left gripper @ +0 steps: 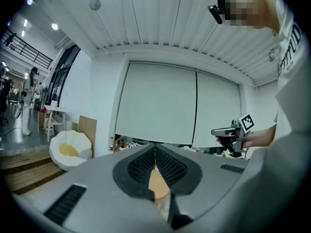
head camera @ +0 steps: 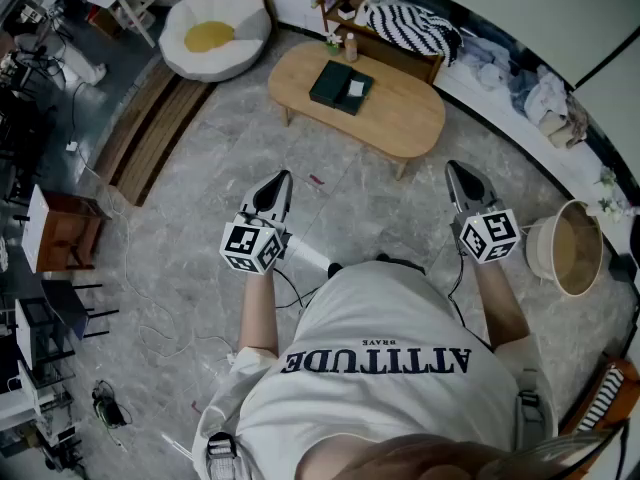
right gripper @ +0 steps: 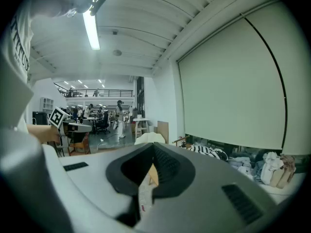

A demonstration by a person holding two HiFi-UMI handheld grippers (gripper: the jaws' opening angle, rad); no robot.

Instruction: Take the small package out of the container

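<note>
Since the left claw [head camera: 281, 179] and right claw [head camera: 455, 171] are pressed together and empty, with the box [head camera: 332, 84] on the table [head camera: 405, 123] well ahead, I'd step closer before spreading one over the package [head camera: 356, 89].

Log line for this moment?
phase: not started | left tongs: shut, empty | right tongs: shut, empty | container: on table, untouched

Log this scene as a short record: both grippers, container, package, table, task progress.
left gripper: jaws together, empty, over the floor
right gripper: jaws together, empty, also over the floor
container: dark, on the wooden table
small package: white, at the container's right side
progress: package not yet reached
</note>
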